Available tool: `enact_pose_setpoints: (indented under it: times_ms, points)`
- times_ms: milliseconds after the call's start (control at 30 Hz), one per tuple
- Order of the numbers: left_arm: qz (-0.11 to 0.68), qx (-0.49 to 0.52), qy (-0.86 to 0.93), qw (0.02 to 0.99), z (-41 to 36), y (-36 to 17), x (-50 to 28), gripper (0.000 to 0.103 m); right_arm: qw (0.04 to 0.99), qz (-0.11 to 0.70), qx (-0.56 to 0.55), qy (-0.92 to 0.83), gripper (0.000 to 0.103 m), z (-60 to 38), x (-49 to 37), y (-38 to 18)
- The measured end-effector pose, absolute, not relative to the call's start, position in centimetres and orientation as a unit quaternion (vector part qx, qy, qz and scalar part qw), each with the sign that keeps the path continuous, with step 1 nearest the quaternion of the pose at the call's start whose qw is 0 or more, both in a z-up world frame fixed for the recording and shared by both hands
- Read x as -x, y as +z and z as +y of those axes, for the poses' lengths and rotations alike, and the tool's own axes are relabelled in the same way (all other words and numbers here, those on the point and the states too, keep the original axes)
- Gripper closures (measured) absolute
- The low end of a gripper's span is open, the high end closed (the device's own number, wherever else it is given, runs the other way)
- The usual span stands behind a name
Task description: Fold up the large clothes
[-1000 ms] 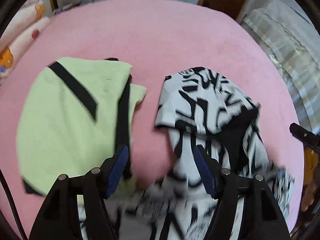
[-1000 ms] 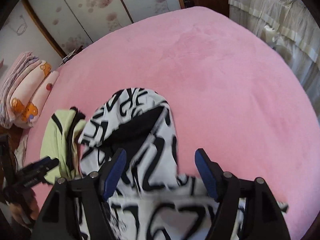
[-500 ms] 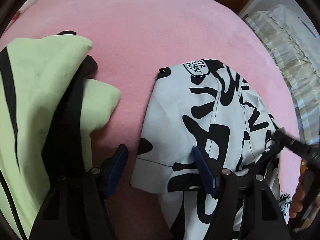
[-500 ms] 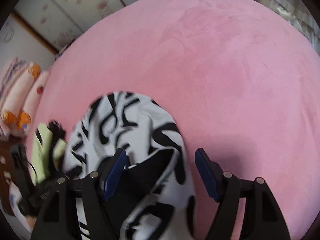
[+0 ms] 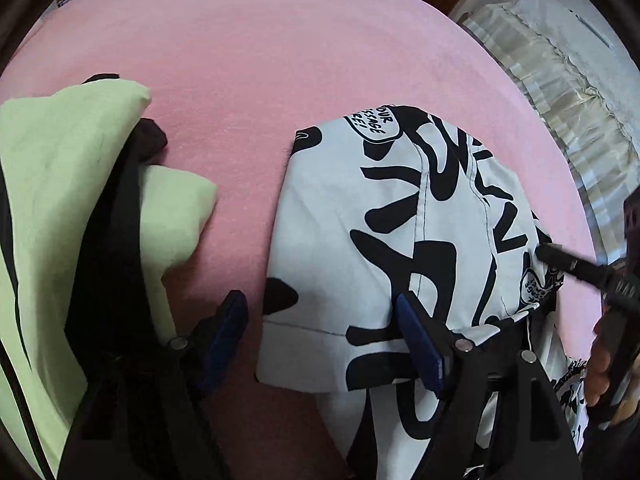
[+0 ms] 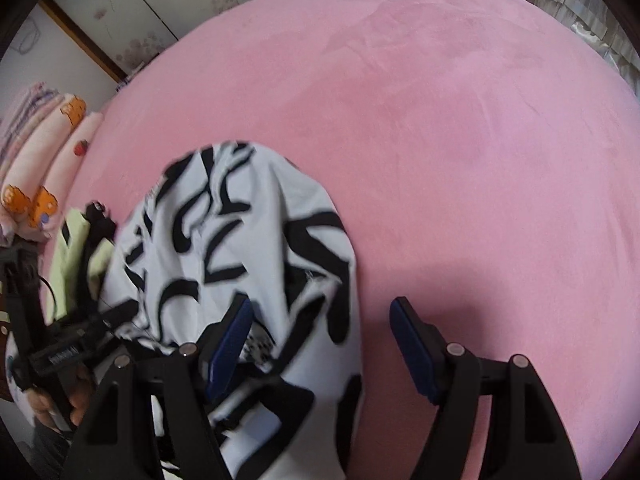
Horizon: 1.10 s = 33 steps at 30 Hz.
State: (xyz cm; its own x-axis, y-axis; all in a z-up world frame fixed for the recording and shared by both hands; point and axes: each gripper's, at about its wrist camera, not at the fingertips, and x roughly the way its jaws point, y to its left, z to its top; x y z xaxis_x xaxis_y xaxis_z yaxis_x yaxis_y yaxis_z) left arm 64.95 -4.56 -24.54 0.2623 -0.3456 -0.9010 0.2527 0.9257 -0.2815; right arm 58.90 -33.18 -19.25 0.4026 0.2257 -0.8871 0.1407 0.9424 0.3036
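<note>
A: What does the left wrist view give that the right one does not?

B: The printed lettering on the black-and-white shirt (image 5: 360, 240), sharp enough to see a round badge near its far edge, and the whole near side of the pale green garment (image 5: 52, 200) with its black trim. It also catches a pale ruffled cloth (image 5: 560, 92) beyond the bed's right edge.

A: And the right wrist view?

B: A stack of folded bedding with orange cartoon prints (image 6: 40, 152) at the left, flowered wall panels (image 6: 132, 12) behind the bed, and a far wider stretch of bare pink bed (image 6: 460, 140). The shirt is blurred there.

A: Where is the shirt?

B: Lying on the pink bed, just right of the green garment, a strip of pink between them.

A: The tongs?

B: The left tongs (image 5: 324, 340) are spreading, with the shirt's near left corner lying between the blue pads (image 5: 420, 348), not pinched. The right tongs (image 6: 324, 348) stand spread wide; the shirt's right edge lies under the gap, and the pads do not press it.

A: Count for me.

B: Two garments, two tongs, each with two blue pads, and one bed. Each view also shows the other tongs at its edge, with a hand (image 6: 76, 396) gripping the handle.
</note>
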Motion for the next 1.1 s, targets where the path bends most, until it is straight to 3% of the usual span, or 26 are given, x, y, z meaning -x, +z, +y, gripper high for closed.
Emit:
enact_pose_setpoints:
  times_ms: [167, 200, 233, 267, 300, 333, 367, 400, 500, 867, 1100]
  points:
    - [0.568, 0.034, -0.189, 0.800, -5.4, -24.7, -65.7, 0.025, 0.807, 0.560, -0.185, 0.018, 0.031, -32.8, -62.0, -20.5]
    - [0.563, 0.029, -0.188, 0.805, -5.9, -24.8, -65.8, 0.029, 0.805, 0.563, -0.183, 0.015, 0.032, -32.7, -62.4, -20.9]
    - [0.558, 0.024, -0.186, 0.809, -6.4, -24.8, -65.8, 0.043, 0.806, 0.564, -0.178, 0.012, 0.033, -32.4, -62.4, -21.1]
    - [0.555, 0.022, -0.188, 0.810, -6.7, -24.7, -65.9, 0.057, 0.810, 0.561, -0.168, 0.013, 0.041, -32.0, -62.3, -21.1]
    - [0.555, 0.023, -0.196, 0.808, -7.3, -24.7, -65.8, 0.082, 0.817, 0.557, -0.150, 0.018, 0.059, -31.4, -62.3, -21.0]
    - [0.553, 0.015, -0.194, 0.810, -7.9, -24.6, -65.6, 0.092, 0.819, 0.556, -0.141, 0.022, 0.069, -30.9, -62.4, -20.7]
    - [0.546, 0.001, -0.189, 0.816, -8.5, -24.3, -65.3, 0.094, 0.823, 0.552, -0.131, 0.028, 0.086, -30.4, -62.3, -20.5]
    - [0.538, -0.015, -0.183, 0.823, -9.0, -24.0, -64.8, 0.096, 0.833, 0.541, -0.114, 0.031, 0.092, -29.9, -61.8, -19.8]
    - [0.516, -0.024, -0.171, 0.839, -9.7, -22.6, -63.5, 0.098, 0.859, 0.504, -0.081, 0.043, 0.098, -29.2, -60.1, -17.8]
    - [0.391, 0.068, -0.232, 0.888, -4.6, -14.9, -48.6, 0.096, 0.950, 0.287, 0.053, 0.115, 0.097, -26.1, -41.4, -8.2]
    - [0.427, 0.072, -0.241, 0.868, 0.6, -16.3, -38.8, 0.080, 0.946, 0.287, 0.107, 0.109, 0.093, -24.7, -29.8, -9.6]
